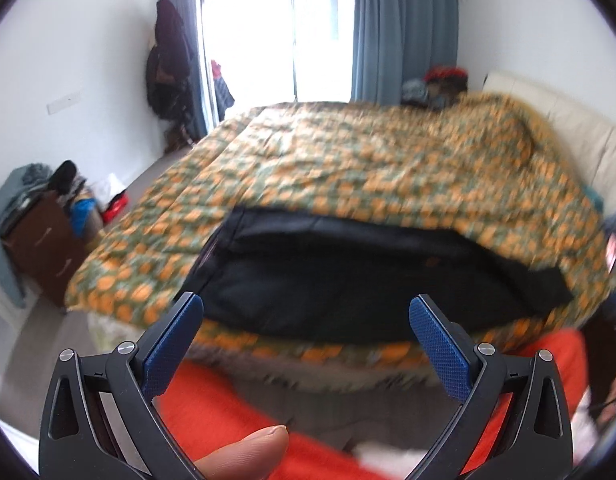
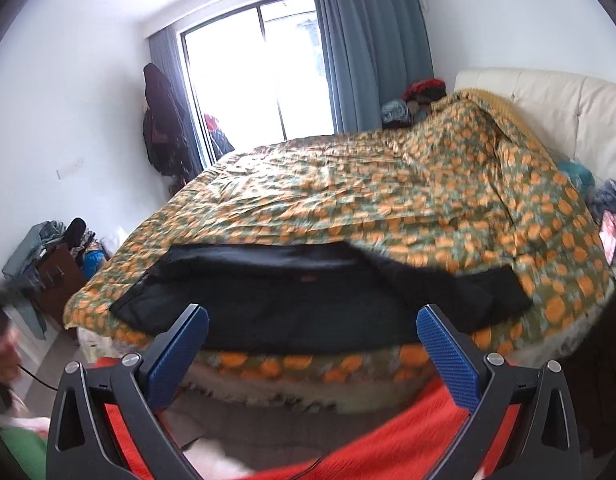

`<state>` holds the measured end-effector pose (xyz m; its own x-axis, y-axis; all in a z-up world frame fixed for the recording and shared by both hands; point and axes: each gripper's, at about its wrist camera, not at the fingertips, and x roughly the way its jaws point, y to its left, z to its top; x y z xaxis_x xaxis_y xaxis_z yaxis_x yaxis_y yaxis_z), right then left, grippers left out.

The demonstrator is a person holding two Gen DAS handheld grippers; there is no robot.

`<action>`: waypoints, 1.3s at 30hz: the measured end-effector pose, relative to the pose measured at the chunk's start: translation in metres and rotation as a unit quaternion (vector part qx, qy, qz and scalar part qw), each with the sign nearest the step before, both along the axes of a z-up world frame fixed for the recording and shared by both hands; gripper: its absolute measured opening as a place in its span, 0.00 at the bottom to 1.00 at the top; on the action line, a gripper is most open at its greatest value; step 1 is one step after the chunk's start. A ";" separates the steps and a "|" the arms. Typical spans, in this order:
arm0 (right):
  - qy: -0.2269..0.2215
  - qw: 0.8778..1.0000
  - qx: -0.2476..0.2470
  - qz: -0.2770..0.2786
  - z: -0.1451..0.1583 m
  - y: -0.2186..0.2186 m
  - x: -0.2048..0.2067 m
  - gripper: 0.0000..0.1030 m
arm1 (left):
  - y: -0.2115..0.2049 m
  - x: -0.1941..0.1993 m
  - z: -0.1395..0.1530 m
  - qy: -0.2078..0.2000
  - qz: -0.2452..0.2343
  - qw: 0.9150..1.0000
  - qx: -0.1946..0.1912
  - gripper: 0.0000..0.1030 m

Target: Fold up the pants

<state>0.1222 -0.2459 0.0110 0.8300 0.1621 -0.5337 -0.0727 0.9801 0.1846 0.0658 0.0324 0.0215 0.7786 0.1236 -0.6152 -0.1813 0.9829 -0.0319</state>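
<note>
Lying folded across the lower centre of both views, the black pants (image 1: 348,280) rest near the bed (image 2: 348,200) edge. Left tongs (image 1: 305,312) and right tongs (image 2: 312,322) gape, empty; a careless grab could drag them off.

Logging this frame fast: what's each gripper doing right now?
Left gripper: open, holding nothing, short of the black pants.
Right gripper: open, holding nothing.
</note>
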 end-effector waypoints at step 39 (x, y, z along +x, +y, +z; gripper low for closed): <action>0.288 0.956 -0.046 0.024 -0.195 -0.144 0.206 0.44 | -0.040 0.151 -0.080 0.122 -0.017 0.988 -0.094 1.00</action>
